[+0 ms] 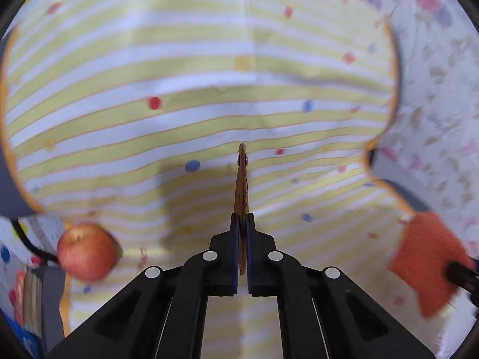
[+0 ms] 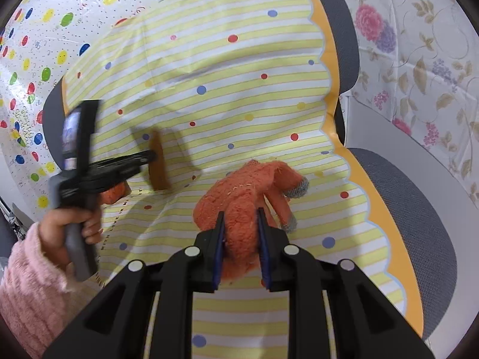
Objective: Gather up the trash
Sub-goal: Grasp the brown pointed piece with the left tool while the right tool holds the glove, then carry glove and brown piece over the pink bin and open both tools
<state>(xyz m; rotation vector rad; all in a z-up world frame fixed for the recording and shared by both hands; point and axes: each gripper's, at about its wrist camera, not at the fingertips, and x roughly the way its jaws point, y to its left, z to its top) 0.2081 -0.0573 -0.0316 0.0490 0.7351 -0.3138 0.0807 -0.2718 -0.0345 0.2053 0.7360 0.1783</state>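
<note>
My left gripper (image 1: 242,218) is shut on a thin brown flat strip (image 1: 242,179), seen edge-on and held above the striped cloth. The right wrist view shows the same left gripper (image 2: 154,155) holding the brown piece (image 2: 160,164) broadside. My right gripper (image 2: 241,212) is shut on a fuzzy orange glove (image 2: 245,197) with grey fingertips, lifted over the cloth. The glove also shows at the right edge of the left wrist view (image 1: 425,260).
A yellow-and-white striped, dotted cloth (image 2: 233,68) covers a grey office chair (image 2: 419,209). A red apple (image 1: 86,251) sits at the lower left. A dotted plastic sheet (image 2: 39,45) lies at left and a floral sheet (image 2: 419,45) at right.
</note>
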